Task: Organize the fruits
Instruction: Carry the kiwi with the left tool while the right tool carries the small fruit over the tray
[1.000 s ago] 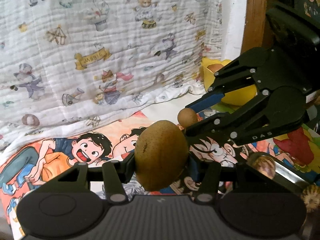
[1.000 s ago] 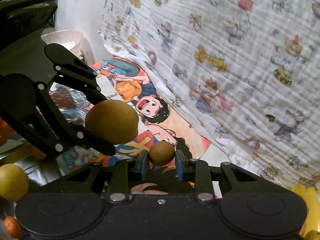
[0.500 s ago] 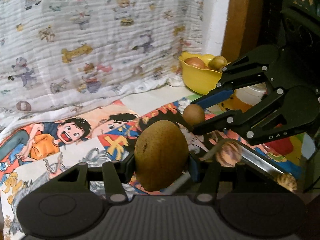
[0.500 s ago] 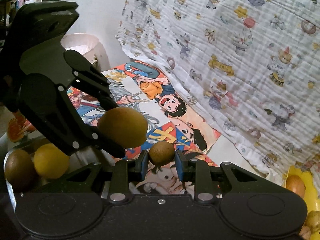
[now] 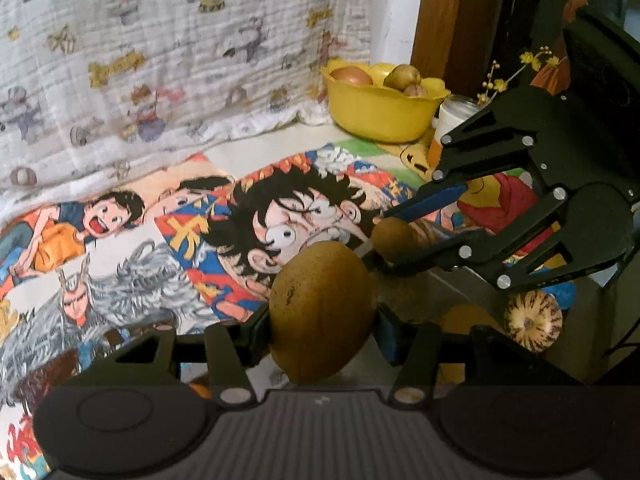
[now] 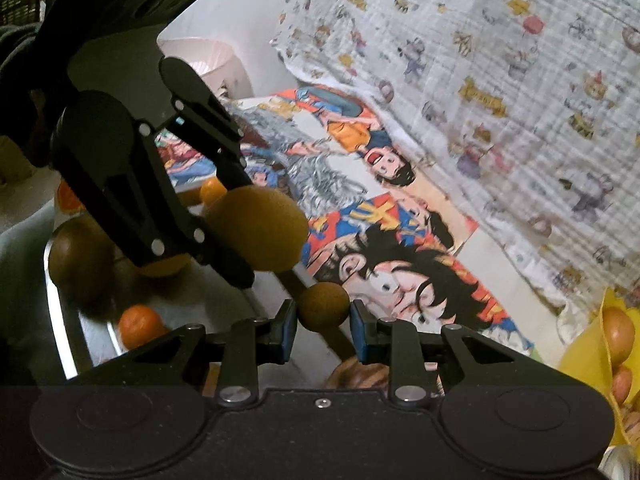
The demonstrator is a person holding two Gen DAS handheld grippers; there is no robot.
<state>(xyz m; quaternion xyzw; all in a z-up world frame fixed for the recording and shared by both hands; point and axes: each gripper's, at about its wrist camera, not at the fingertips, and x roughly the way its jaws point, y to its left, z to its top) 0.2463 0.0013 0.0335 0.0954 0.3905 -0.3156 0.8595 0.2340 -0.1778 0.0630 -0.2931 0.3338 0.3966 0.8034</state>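
My left claw (image 5: 322,320) clamps brown oval fruit (image 5: 322,312), long axis upright | right claw (image 6: 323,320) clamps small round fruit (image 6: 323,306).

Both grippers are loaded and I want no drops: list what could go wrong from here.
1. The left gripper pinches the large brown fruit only at its sides; its rounded bulk could slip out.
2. The right gripper holds the small round fruit near the tips of its jaws, so a jolt might roll it free.
3. The grippers sit close together above the metal tray; they could collide.
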